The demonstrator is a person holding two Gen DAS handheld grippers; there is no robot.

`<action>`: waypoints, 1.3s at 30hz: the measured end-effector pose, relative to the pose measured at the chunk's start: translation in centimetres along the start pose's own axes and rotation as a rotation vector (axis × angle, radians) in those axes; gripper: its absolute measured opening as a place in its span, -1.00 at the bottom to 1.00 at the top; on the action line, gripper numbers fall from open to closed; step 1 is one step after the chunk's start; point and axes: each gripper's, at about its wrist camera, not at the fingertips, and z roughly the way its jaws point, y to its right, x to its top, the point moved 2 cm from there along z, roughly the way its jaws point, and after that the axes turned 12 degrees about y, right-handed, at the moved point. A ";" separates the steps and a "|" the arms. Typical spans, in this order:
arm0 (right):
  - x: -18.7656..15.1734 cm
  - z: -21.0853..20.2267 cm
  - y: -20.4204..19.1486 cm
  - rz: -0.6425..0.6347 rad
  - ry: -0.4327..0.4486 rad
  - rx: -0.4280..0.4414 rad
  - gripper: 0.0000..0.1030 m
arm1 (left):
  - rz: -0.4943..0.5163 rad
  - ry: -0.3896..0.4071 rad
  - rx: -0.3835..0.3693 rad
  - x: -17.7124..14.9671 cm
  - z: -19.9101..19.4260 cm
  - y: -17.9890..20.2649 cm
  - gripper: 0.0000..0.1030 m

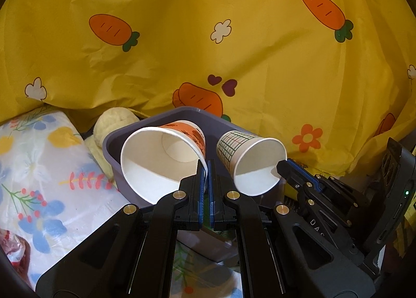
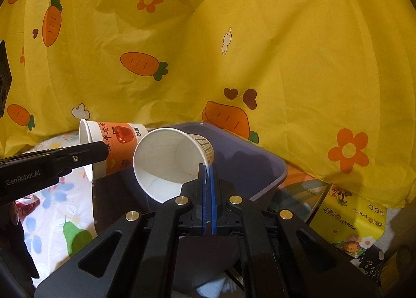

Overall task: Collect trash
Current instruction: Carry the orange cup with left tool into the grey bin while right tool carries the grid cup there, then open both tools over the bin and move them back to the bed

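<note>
My left gripper (image 1: 207, 168) is shut on the rim of an orange-printed paper cup (image 1: 161, 157), held on its side over a purple bin (image 1: 111, 147). My right gripper (image 2: 207, 170) is shut on the rim of a green-grid paper cup (image 2: 169, 165), also on its side over the purple bin (image 2: 260, 168). In the left wrist view the grid cup (image 1: 249, 162) hangs to the right, with the right gripper (image 1: 283, 165) on its rim. In the right wrist view the orange cup (image 2: 117, 147) and the left gripper (image 2: 104, 152) are at the left.
A yellow carrot-print cloth (image 1: 208, 38) hangs behind the bin. A floral wrapped pack (image 1: 39, 168) and a pale plush (image 1: 114, 121) lie left of the bin. A yellow tissue pack (image 2: 348, 222) lies at the right.
</note>
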 end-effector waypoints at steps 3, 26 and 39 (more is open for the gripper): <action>-0.1 0.3 0.1 0.008 -0.009 0.002 -0.92 | 0.003 -0.008 -0.009 -0.1 0.3 0.1 -0.94; 0.1 -2.9 -1.3 0.045 0.077 0.017 0.70 | -0.118 0.161 0.262 -2.0 -9.9 -5.0 0.84; 0.5 -8.3 -8.5 0.030 0.118 0.221 0.89 | -0.152 0.213 0.552 -6.7 -21.1 -9.8 0.86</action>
